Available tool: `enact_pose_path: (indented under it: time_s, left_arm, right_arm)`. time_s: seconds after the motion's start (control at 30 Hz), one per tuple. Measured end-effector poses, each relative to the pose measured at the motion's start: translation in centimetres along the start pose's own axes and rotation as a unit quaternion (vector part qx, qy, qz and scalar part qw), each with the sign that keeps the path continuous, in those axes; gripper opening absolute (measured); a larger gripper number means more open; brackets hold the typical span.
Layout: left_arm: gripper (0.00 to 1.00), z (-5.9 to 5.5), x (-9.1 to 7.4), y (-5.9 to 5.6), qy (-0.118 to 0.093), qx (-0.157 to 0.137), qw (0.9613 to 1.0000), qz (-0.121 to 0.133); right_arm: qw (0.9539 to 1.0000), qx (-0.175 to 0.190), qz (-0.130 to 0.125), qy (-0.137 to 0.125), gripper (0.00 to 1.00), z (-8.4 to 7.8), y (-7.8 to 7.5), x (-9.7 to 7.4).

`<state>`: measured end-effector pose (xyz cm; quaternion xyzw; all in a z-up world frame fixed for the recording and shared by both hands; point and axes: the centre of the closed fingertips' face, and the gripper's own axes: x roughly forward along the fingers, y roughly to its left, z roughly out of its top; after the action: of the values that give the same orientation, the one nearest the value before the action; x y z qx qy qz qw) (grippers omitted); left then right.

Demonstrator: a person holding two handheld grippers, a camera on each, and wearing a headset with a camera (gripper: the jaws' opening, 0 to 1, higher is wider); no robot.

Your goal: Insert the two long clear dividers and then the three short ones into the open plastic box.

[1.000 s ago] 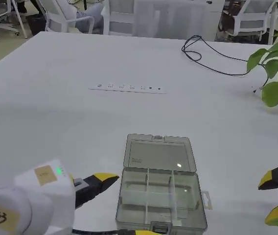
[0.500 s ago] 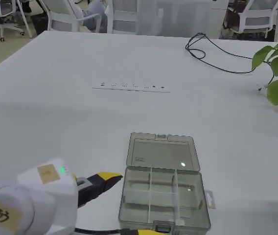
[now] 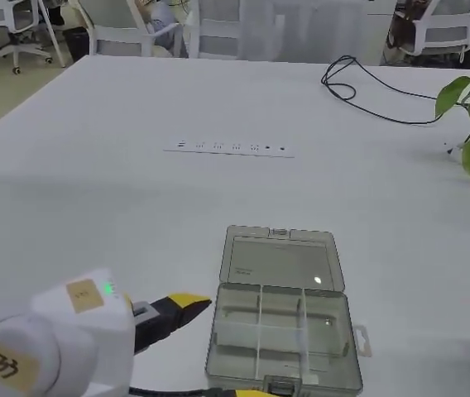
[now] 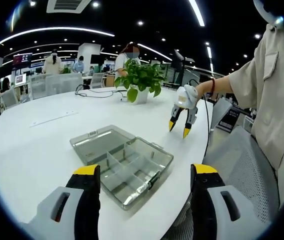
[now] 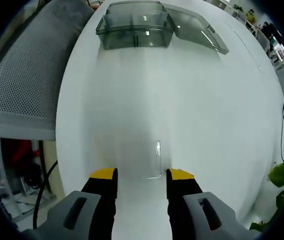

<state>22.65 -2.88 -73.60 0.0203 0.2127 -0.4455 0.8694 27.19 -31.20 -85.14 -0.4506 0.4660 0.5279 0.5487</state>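
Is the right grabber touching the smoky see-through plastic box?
Apart. In the right gripper view, the right gripper sits far from the smoky clear plastic box, with a wide stretch of bare white table between them.

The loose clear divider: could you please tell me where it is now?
In the right gripper view the divider lies flat on the table, just ahead of the open right gripper, far from the box.
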Motion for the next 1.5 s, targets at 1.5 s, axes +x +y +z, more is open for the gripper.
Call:
enact_pose_path:
  time_s: [1.5]
  left_arm:
    - [0.55, 2.7, 0.2, 0.1, -0.068, -0.094, 0.9929, -0.026]
  right_arm:
    - [0.9895, -0.089, -0.082, -0.079, 0.32, 10.4, -0.8, -5.4]
